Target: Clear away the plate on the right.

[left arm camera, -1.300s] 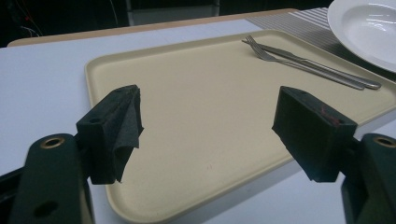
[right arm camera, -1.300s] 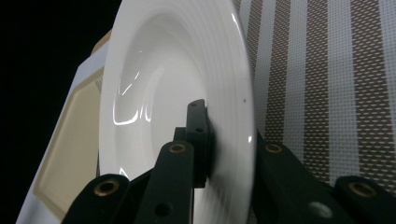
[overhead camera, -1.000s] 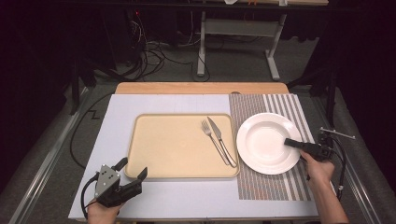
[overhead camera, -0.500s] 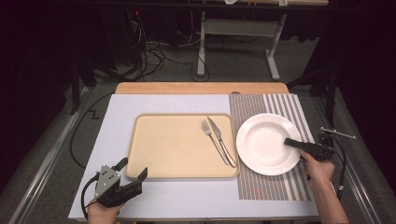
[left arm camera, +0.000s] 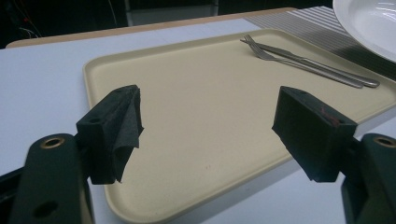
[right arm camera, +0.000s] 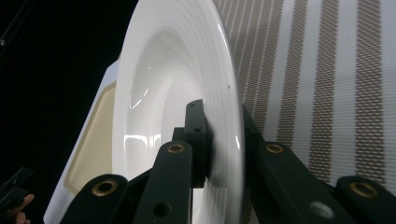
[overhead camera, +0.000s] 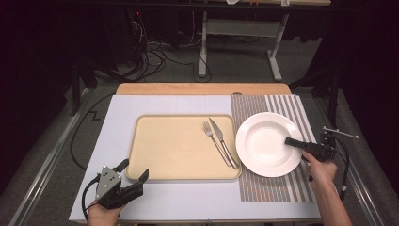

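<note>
A white plate [overhead camera: 263, 141] rests on a striped placemat [overhead camera: 268, 188] at the right. My right gripper [overhead camera: 294, 141] is shut on the plate's right rim. In the right gripper view one jaw lies inside the plate [right arm camera: 154, 84] and the other under its rim, with the gripper [right arm camera: 224, 135] clamped there. A beige tray [overhead camera: 164, 146] holds a fork [overhead camera: 214, 139] and a knife [overhead camera: 225, 143] at its right side. My left gripper [overhead camera: 133, 168] stands open at the tray's front left corner. The left gripper view has its wide-apart jaws [left arm camera: 215, 121] framing the bare tray [left arm camera: 196, 84], nothing between them.
A pale blue mat [overhead camera: 117, 117] covers the table under the tray, with a wooden strip [overhead camera: 202, 88] along the far edge. Cables [overhead camera: 80, 141] trail off the left side. Table legs and wires stand on the floor beyond. Fork [left arm camera: 280, 58] and plate [left arm camera: 369, 23] lie far right of the left gripper.
</note>
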Tool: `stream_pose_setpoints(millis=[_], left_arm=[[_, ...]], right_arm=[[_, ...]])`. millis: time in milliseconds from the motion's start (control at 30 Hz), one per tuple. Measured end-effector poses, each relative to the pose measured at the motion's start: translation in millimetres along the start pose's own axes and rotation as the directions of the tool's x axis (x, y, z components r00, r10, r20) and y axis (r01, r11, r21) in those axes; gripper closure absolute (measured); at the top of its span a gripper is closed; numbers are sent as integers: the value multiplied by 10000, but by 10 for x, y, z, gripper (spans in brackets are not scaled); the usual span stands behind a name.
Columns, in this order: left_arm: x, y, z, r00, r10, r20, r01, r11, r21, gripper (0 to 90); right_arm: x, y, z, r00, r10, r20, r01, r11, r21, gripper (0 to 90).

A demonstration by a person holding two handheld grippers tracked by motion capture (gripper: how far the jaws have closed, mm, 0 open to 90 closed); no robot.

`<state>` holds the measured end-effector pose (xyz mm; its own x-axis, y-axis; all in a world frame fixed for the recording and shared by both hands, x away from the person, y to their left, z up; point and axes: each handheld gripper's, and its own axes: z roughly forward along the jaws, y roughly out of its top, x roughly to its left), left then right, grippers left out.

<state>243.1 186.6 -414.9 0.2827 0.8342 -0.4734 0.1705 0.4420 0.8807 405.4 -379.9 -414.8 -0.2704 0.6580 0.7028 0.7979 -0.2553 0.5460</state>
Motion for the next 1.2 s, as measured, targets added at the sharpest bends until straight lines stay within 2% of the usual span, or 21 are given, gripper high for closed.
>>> stream_pose_setpoints(millis=[400,700,1200], left_arm=[[2,4,-5,10000,-9,-18,9,10000,-31,246],[3,6,-7,10000,-43,-21,43,10000,-47,246],[9,17,-22,10000,-56,4,57,10000,-64,246]], right_arm=[[189,-17,90,9980,-328,-545,348,9988,355,816],[288,-11,187,9959,-323,-841,370,9978,545,815],[547,10,580,9918,-551,-1153,693,9900,1232,816]])
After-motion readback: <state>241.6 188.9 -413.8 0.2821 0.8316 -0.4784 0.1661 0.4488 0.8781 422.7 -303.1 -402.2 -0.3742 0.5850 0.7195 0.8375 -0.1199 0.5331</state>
